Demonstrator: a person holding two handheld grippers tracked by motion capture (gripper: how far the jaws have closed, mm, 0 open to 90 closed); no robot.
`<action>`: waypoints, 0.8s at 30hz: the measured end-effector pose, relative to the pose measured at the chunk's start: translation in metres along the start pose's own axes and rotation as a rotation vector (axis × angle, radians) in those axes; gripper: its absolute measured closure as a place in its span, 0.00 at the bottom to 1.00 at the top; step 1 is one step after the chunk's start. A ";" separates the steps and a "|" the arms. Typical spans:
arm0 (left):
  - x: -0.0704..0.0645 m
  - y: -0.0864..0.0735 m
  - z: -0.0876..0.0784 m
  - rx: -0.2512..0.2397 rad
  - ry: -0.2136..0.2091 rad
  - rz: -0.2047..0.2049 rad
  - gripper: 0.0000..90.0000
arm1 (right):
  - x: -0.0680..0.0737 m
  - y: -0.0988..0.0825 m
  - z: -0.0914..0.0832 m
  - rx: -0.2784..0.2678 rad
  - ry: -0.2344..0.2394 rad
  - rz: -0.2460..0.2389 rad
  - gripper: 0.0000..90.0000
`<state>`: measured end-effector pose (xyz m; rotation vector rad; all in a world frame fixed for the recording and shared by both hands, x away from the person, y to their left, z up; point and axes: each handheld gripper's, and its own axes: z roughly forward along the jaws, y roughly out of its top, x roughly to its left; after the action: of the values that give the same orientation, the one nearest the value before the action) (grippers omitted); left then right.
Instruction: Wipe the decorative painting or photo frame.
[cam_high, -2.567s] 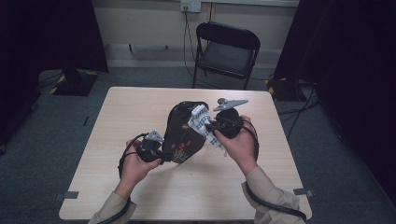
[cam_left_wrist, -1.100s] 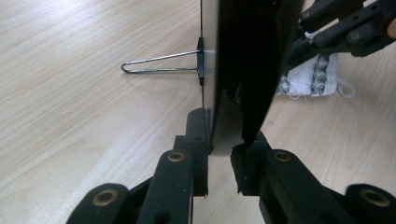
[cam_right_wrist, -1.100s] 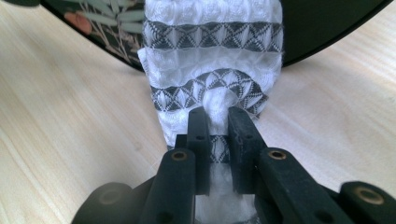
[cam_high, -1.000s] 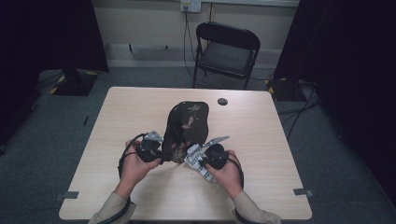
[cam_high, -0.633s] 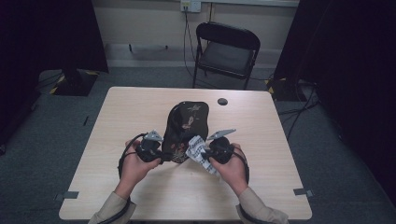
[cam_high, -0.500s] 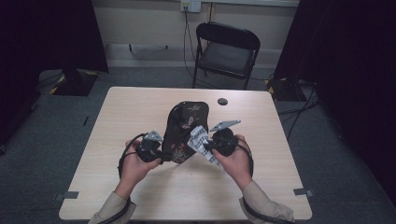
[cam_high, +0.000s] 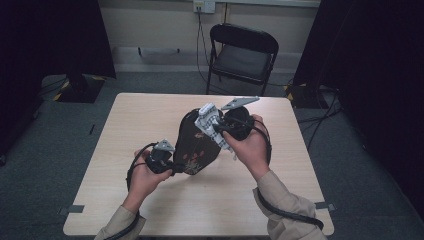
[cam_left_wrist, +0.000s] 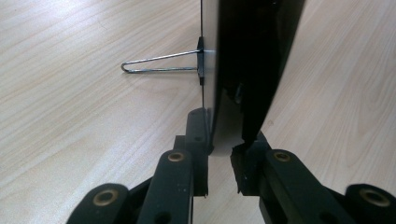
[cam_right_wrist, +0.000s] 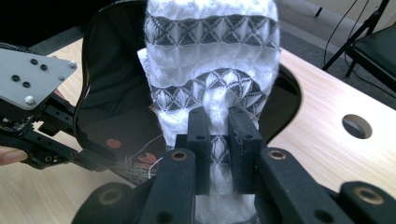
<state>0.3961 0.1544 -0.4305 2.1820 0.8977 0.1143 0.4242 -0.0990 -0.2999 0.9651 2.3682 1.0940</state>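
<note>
A black oval tray (cam_high: 196, 147) with a flower pattern stands tilted up on the table, dark face toward the right hand. My left gripper (cam_high: 173, 168) is shut on its near rim; in the left gripper view the jaws (cam_left_wrist: 224, 135) pinch the thin edge of the tray (cam_left_wrist: 247, 56), and a wire loop (cam_left_wrist: 159, 63) sticks out from its back. My right gripper (cam_high: 217, 130) is shut on a white cloth (cam_high: 209, 116) with grey bands and presses it against the tray's upper part. The right gripper view has the cloth (cam_right_wrist: 212, 42) bunched over the jaws (cam_right_wrist: 218, 119) in front of the tray (cam_right_wrist: 112, 79).
The wooden table (cam_high: 125, 125) has a small round hole (cam_right_wrist: 357, 126) near its far right side. A black folding chair (cam_high: 242, 55) stands behind the table. Cables trail from both grippers toward the person's sleeves.
My right gripper has carried the cloth from the tray's near end up along its face to the far, upper part. The left gripper has kept its hold in place.
</note>
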 end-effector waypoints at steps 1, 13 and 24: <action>0.000 0.000 0.000 0.000 0.000 0.000 0.87 | 0.000 0.000 0.000 0.000 0.000 0.000 0.90; 0.000 0.000 0.000 0.002 0.002 0.010 0.87 | 0.005 -0.044 0.032 0.072 0.033 0.029 0.90; 0.000 0.000 0.000 0.004 0.002 0.009 0.87 | 0.010 -0.090 0.061 0.136 0.063 0.074 0.90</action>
<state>0.3963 0.1545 -0.4303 2.1900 0.8898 0.1199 0.4126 -0.1024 -0.4081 1.0883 2.5035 1.0145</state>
